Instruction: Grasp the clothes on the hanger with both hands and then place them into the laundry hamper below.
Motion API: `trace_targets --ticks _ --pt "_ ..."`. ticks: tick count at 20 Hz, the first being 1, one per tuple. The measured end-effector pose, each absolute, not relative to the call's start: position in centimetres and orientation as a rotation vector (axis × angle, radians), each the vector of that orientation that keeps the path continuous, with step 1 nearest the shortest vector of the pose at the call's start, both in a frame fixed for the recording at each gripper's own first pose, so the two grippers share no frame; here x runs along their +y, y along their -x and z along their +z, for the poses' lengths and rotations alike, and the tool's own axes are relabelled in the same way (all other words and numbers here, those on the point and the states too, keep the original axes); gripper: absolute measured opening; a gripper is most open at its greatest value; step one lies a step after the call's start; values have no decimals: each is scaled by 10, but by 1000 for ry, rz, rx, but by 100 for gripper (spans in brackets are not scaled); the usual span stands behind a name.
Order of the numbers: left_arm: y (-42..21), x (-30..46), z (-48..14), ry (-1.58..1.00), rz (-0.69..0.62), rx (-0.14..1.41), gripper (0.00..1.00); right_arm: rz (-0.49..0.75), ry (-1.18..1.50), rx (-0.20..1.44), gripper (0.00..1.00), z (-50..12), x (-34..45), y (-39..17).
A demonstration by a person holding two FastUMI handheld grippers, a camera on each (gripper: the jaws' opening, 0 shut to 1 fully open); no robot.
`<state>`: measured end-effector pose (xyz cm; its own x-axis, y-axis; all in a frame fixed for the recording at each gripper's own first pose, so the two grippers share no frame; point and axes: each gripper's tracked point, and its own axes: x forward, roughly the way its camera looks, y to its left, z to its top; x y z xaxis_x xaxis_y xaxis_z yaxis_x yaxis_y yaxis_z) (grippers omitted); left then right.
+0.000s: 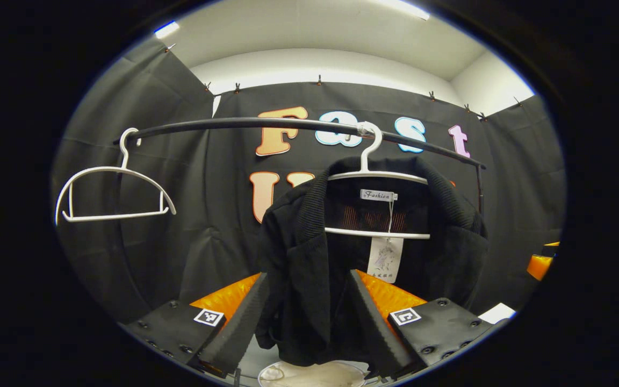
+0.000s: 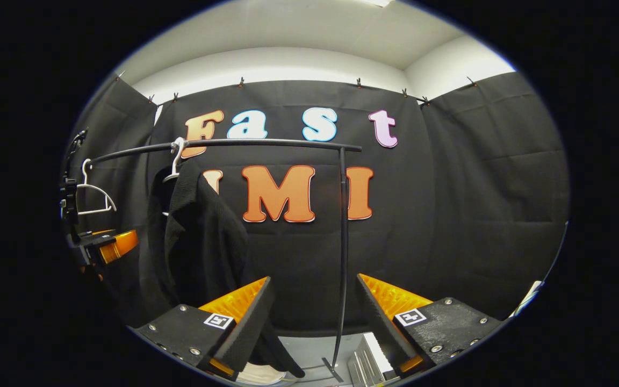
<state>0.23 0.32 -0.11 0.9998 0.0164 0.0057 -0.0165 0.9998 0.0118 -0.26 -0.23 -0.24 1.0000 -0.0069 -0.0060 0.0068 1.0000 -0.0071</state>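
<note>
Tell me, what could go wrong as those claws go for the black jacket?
The jacket wraps a white hanger hooked on the rail; tugging may drag the hanger off too. The left gripper is open around the front panel alone, so the cloth might slip out. The right gripper faces the rail's post, away from the jacket.

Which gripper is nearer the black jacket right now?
Left. The left gripper faces the black jacket head-on, its open jaws flanking the hem. The right gripper sits off to the side, aimed at the rack's post.
</note>
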Motion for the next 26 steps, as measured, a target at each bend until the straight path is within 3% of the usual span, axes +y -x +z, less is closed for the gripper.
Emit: trace_targets --ticks 1,6,7,10,14,15,16,18,25,26 --pt "-3 6 -1 -13 19 -5 93 -6 5 8 94 -3 0 3" --pt "-3 19 -4 -20 33 1 93 26 3 23 100 -7 33 12" --pt "-2 21 -7 -17 33 5 93 44 6 28 87 -9 45 14" --pt "-1 26 -16 -16 28 22 93 96 -13 48 99 -16 80 15" --pt "-11 30 -28 2 -3 45 97 158 -57 77 94 -18 120 14" --pt "-15 30 -30 6 -14 50 99 165 -71 76 100 -16 128 14" --pt "-18 33 -35 3 -14 60 100 171 -83 75 99 -14 135 12" --pt "-29 45 -41 -11 12 67 93 175 -90 69 100 -11 148 8" --pt "-66 38 -61 0 -89 83 93 136 -147 105 100 -26 179 -26" --pt "-70 38 -62 10 -104 82 94 124 -140 108 93 -28 180 -29"
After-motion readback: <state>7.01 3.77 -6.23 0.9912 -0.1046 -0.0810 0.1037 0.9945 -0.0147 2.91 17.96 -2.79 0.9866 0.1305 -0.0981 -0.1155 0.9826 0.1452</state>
